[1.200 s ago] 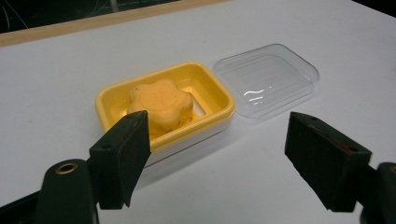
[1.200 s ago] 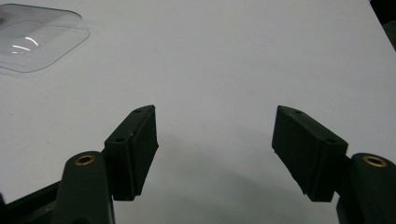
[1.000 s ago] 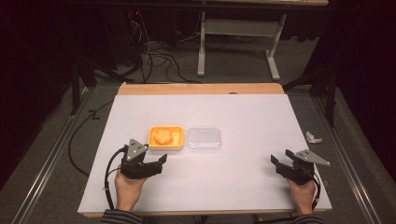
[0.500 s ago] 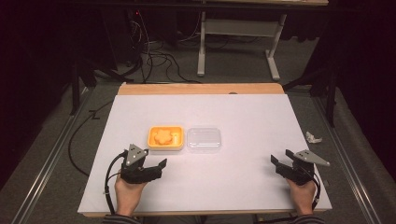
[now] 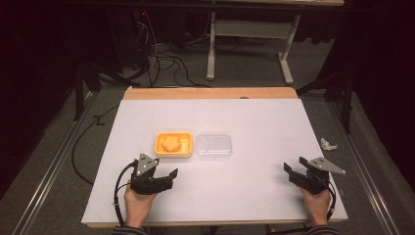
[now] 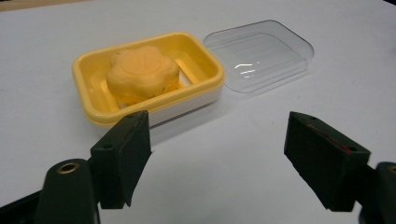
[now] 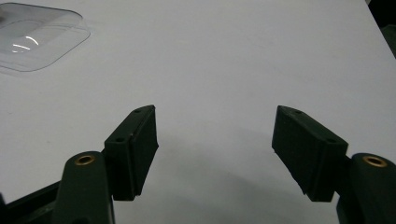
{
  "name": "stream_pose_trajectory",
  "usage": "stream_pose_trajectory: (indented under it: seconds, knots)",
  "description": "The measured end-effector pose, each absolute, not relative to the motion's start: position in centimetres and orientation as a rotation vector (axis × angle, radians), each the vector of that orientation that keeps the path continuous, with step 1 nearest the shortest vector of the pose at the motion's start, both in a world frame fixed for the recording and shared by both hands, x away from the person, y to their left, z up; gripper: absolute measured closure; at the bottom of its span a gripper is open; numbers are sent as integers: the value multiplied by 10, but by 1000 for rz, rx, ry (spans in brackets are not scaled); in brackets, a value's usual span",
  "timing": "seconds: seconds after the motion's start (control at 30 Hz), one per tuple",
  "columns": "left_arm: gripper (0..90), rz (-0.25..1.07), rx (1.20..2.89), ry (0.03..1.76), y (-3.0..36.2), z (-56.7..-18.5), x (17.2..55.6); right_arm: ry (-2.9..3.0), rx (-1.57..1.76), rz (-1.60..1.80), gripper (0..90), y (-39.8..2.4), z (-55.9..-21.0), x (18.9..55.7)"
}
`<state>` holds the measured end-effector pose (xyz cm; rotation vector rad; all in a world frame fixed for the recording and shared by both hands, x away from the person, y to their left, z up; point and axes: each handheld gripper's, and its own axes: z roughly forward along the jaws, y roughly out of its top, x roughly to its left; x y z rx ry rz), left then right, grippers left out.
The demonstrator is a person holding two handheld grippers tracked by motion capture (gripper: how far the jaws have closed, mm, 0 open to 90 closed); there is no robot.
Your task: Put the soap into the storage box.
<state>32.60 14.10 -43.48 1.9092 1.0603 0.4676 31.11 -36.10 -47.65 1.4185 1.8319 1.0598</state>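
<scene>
Where my left tongs (image 5: 169, 177) hover near the front left of the white tabletop (image 5: 254, 117), the jaws stand apart with nothing between them; the left gripper view looks between them to the items below.

Item 1: yellow soap dish (image 6: 88, 88), rectangular, on a white base, resting flat on the tabletop just beyond my left tongs, apart from them.

Item 2: orange flower-shaped soap (image 6: 140, 72), lying inside the yellow soap dish, roughly centred, below the rim line on the near side.

Item 3: clear plastic lid (image 6: 261, 53), lying on the tabletop right beside the dish on its right. Whether the two edges touch, I cannot tell.

Item 4: my right tongs (image 5: 292, 172), near the front right of the tabletop, well apart from dish and lid. Jaws apart, bare tabletop between them; the right gripper view shows a corner of the clear plastic lid far off at upper left.

Item 5: crumpled white scrap (image 5: 329, 144), off the tabletop's right edge.
</scene>
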Motion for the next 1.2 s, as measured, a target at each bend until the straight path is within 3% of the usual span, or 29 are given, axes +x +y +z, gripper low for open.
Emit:
stream_pose_trajectory:
  seconds: [1.2]
  knots:
    - [235, 462, 1971, 1045, 115, -456, 335, 1818, 1411, 1074, 320, -362, -476, 310]
